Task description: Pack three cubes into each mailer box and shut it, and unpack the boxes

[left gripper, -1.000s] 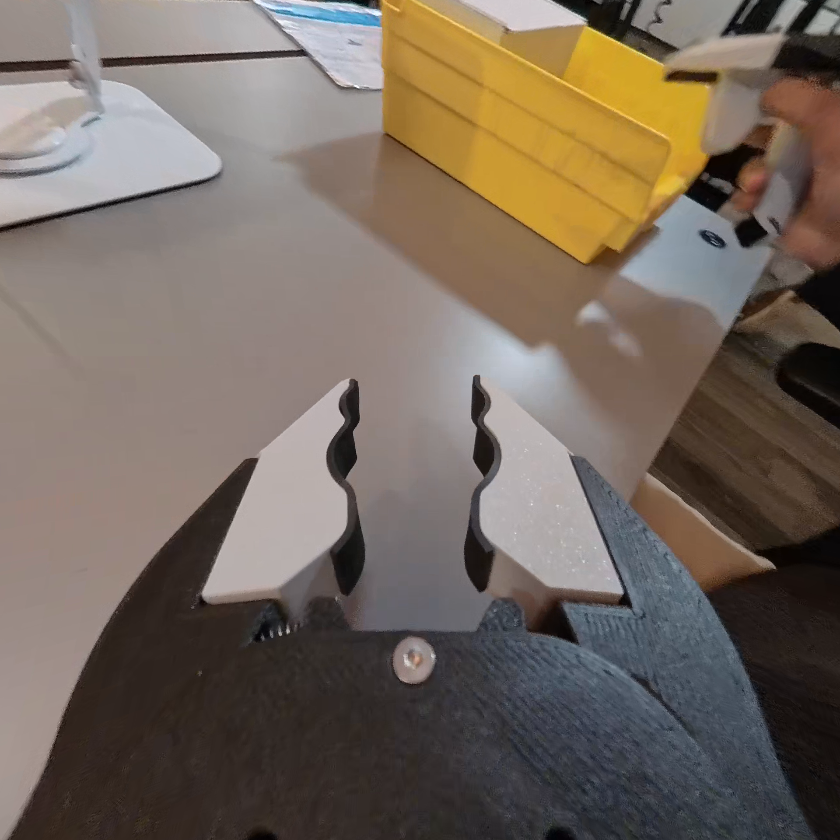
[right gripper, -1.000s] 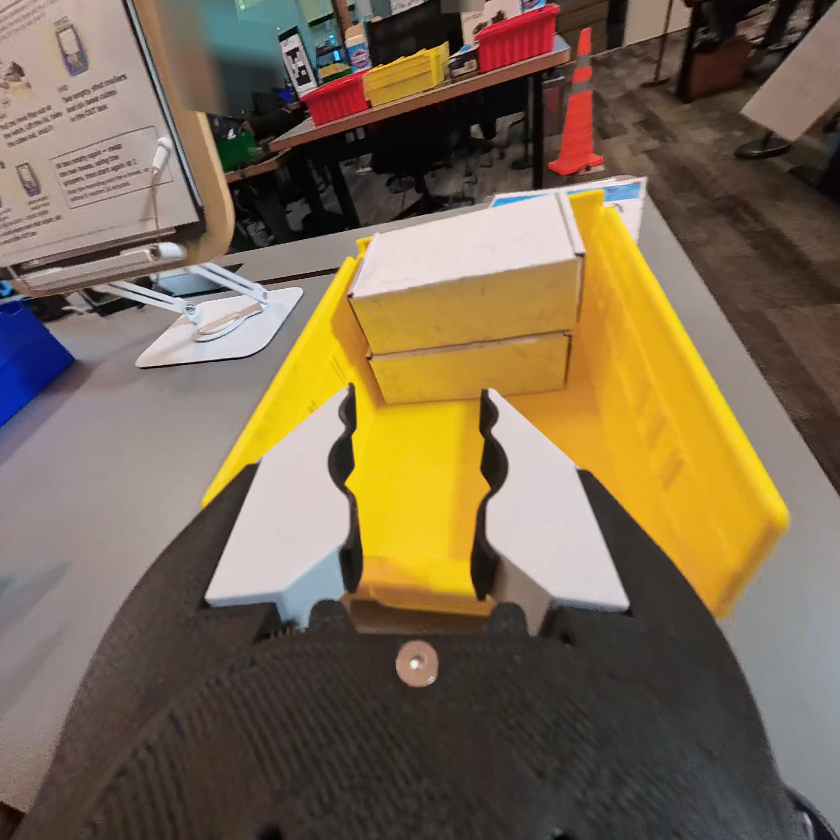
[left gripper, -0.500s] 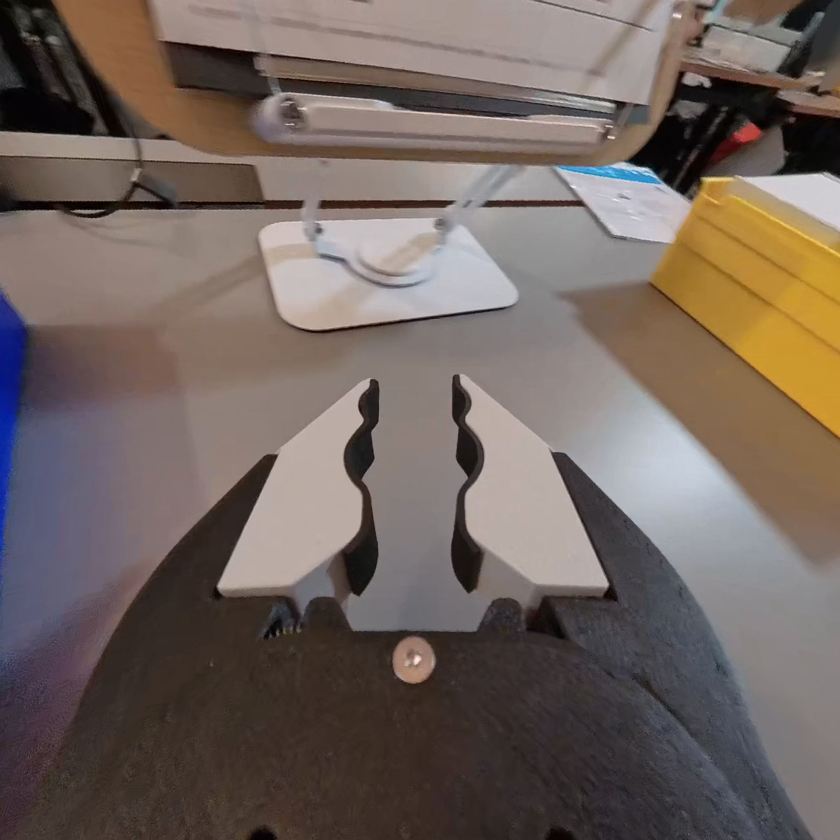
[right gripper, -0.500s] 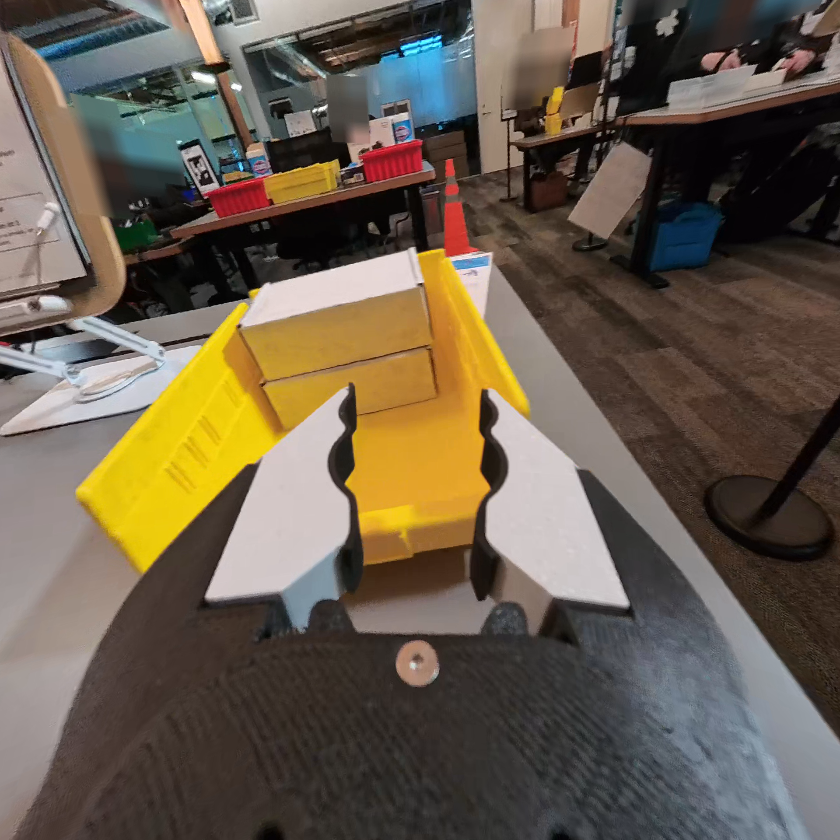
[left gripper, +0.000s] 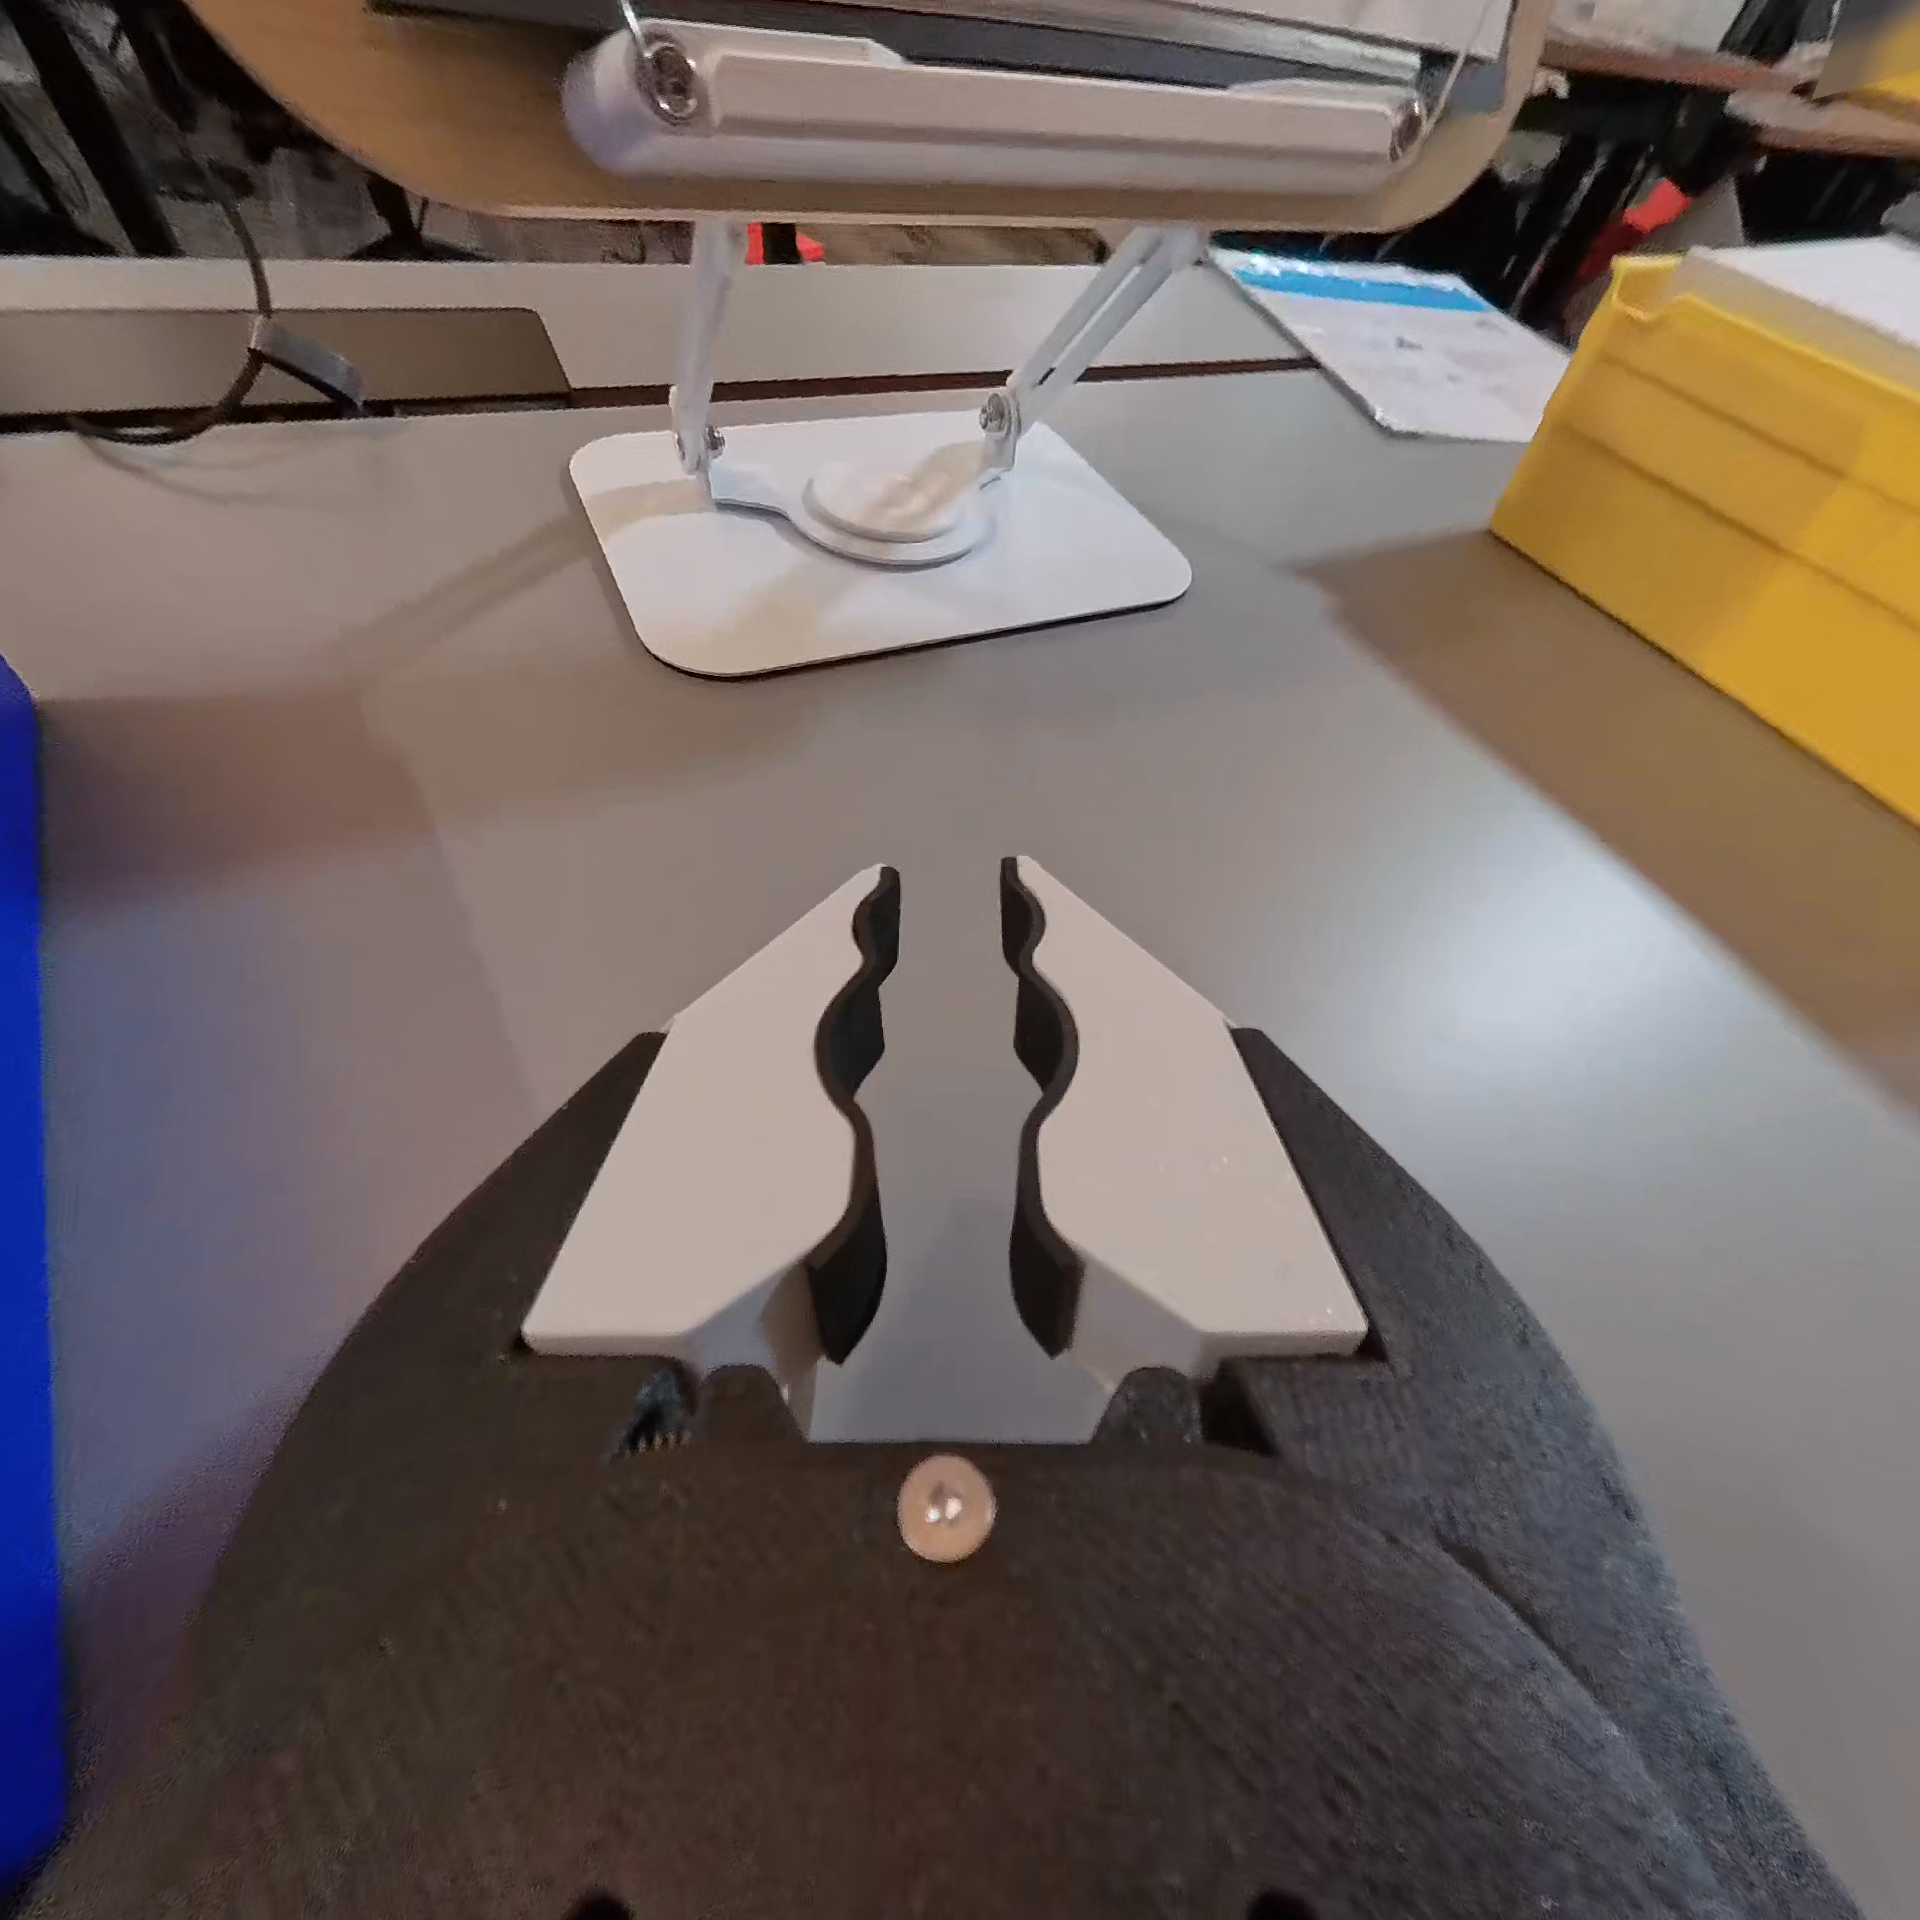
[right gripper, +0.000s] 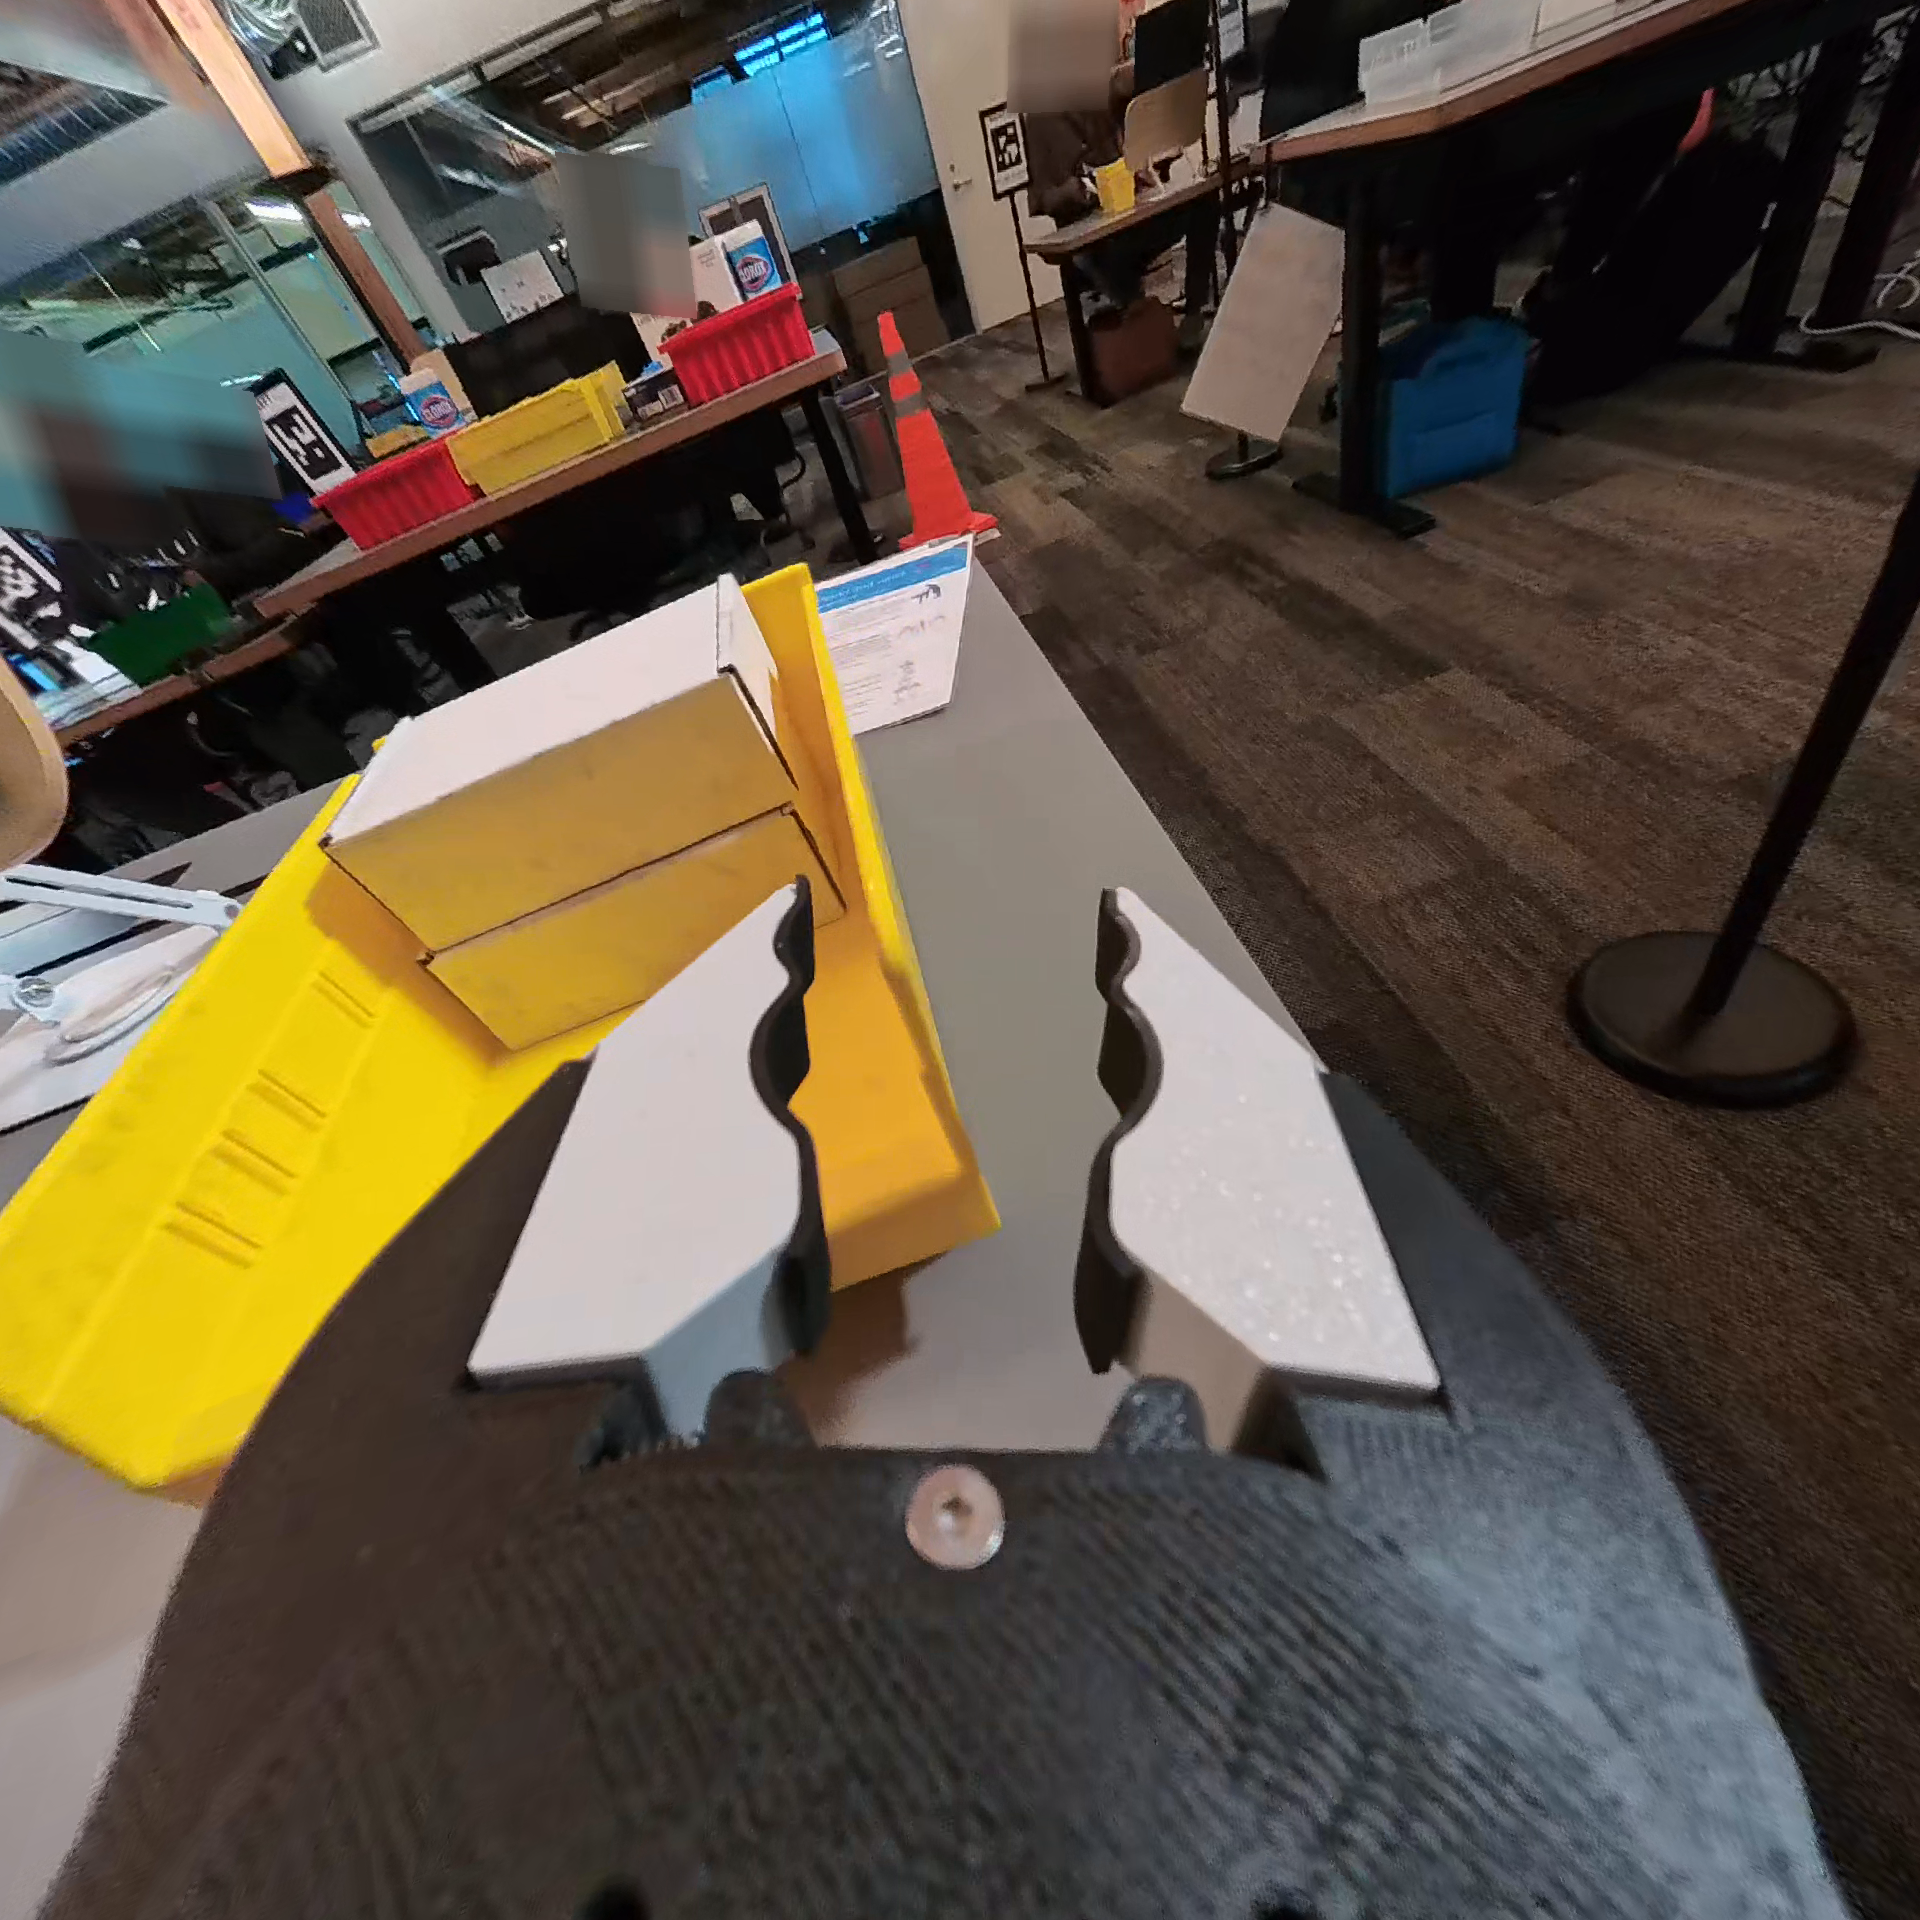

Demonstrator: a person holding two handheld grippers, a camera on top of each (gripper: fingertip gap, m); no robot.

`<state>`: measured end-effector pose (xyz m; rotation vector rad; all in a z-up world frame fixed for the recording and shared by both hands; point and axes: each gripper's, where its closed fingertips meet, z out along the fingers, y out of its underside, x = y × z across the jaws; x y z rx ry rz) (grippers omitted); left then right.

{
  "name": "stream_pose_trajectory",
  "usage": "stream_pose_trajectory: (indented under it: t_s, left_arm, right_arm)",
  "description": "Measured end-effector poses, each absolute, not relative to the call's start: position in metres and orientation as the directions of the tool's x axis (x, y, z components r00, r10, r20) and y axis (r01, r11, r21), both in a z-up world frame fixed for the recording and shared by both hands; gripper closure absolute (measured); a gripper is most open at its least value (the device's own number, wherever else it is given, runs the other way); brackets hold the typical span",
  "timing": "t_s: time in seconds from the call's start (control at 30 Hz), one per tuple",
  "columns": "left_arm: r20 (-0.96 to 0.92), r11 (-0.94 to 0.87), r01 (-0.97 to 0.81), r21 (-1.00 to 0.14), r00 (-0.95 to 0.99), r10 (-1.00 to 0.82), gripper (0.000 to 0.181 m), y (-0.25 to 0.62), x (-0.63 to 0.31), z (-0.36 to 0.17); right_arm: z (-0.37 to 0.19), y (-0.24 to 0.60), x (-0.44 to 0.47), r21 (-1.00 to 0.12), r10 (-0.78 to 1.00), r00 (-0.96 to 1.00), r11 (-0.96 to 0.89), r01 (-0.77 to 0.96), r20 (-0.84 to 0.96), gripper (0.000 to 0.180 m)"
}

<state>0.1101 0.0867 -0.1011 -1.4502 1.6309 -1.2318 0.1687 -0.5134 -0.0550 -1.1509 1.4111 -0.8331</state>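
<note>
Two shut white mailer boxes are stacked in a yellow bin point(right gripper: 208, 1195), the upper box point(right gripper: 561, 769) on the lower box point(right gripper: 623, 945). My right gripper point(right gripper: 954, 904) is open wide and empty, above the grey table point(right gripper: 997, 831) just right of the bin's near corner. My left gripper point(left gripper: 948, 883) is empty, its jaws only a narrow gap apart, low over the bare table point(left gripper: 1351, 935). The bin point(left gripper: 1714, 540) lies to its right, with a white box top point(left gripper: 1829, 281) showing above the rim. No cubes are in view.
A white stand base point(left gripper: 883, 561) holding a board point(left gripper: 935, 125) stands ahead of the left gripper. A blue bin edge point(left gripper: 21, 1247) is at far left. A printed sheet point(right gripper: 899, 644) lies behind the yellow bin. The table's right edge drops to the floor, where a black post base point(right gripper: 1714, 1018) stands. One gripper's finger ends stand about 60 centimetres off the other's.
The left gripper swung left from the yellow bin toward the stand, and its jaws narrowed. The right gripper moved right off the bin to the table's right side, jaws still wide.
</note>
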Motion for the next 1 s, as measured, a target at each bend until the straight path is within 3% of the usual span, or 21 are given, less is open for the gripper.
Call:
stream_pose_trajectory:
  t_s: [0.1,0.27,0.5,1.0]
  left_arm:
    - [0.22,-0.13,-0.388,-0.913,-0.197,-0.955,0.155,0.083,0.107,-0.097]
    - [0.256,-0.164,-0.385,-0.908,-0.203,-0.945,0.16,0.081,0.105,-0.097]
    - [0.268,-0.167,-0.403,-0.9,-0.208,-0.941,0.161,0.083,0.099,-0.101]
    - [0.287,-0.193,-0.408,-0.893,-0.183,-0.94,0.144,0.096,0.082,-0.102]
  right_arm:
    - [-0.056,-0.511,0.172,-0.933,-0.946,0.069,0.297,-0.202,-0.317,0.126]
    - [-0.041,-0.486,0.176,-0.953,-0.947,0.152,0.26,-0.155,-0.282,0.132]
    - [-0.031,-0.44,0.185,-0.994,-0.979,0.205,-0.031,-0.107,0.009,0.131]
    - [-0.035,-0.407,0.203,-0.992,-0.958,0.287,-0.029,-0.127,-0.008,0.128]
